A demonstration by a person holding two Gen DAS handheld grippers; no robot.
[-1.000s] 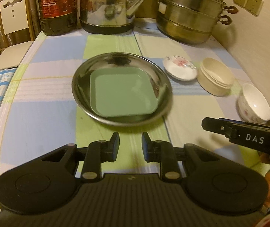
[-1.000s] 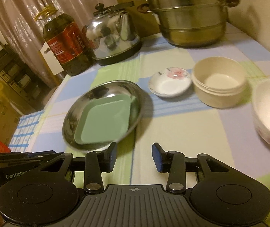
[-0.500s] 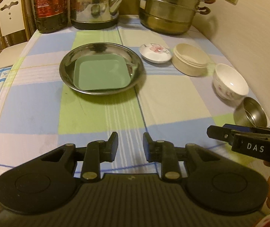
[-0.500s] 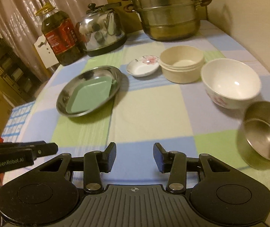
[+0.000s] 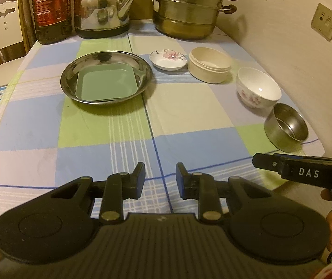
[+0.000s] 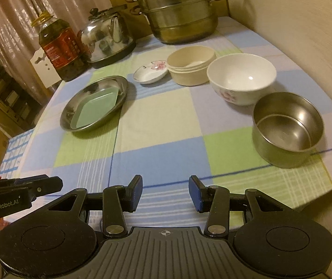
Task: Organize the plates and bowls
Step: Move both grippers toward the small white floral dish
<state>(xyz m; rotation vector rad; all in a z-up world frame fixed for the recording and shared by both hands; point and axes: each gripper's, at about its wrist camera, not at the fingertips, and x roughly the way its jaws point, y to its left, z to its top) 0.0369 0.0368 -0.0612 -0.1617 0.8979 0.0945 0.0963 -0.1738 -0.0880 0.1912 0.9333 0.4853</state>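
Note:
A steel plate (image 5: pixel 66 81) holds a green square plate (image 5: pixel 105 83) at the table's middle left. To its right lie a small flowered saucer (image 5: pixel 168 59), a stack of cream bowls (image 5: pixel 210 67), a white flowered bowl (image 5: pixel 257 90) and a steel bowl (image 5: pixel 285 127). The right wrist view shows the same row: green plate (image 6: pixel 96 110), saucer (image 6: pixel 150 72), cream bowls (image 6: pixel 190 69), white bowl (image 6: pixel 240 79), steel bowl (image 6: pixel 286 130). My left gripper (image 5: pixel 160 174) and right gripper (image 6: pixel 165 186) hover over the table's near edge, both open and empty, well short of every dish.
An oil bottle (image 5: pixel 50 9), a steel kettle (image 5: pixel 103 9) and a stacked steamer pot (image 5: pixel 186 9) line the back of the checked tablecloth (image 5: pixel 189 107). A wall (image 5: pixel 305 69) runs close along the right side. A white chair back (image 5: pixel 5 28) stands at the left.
Both grippers have drawn back toward the table's near edge, so the dishes now look farther away. The steel bowl has come into both views. Nothing was picked up.

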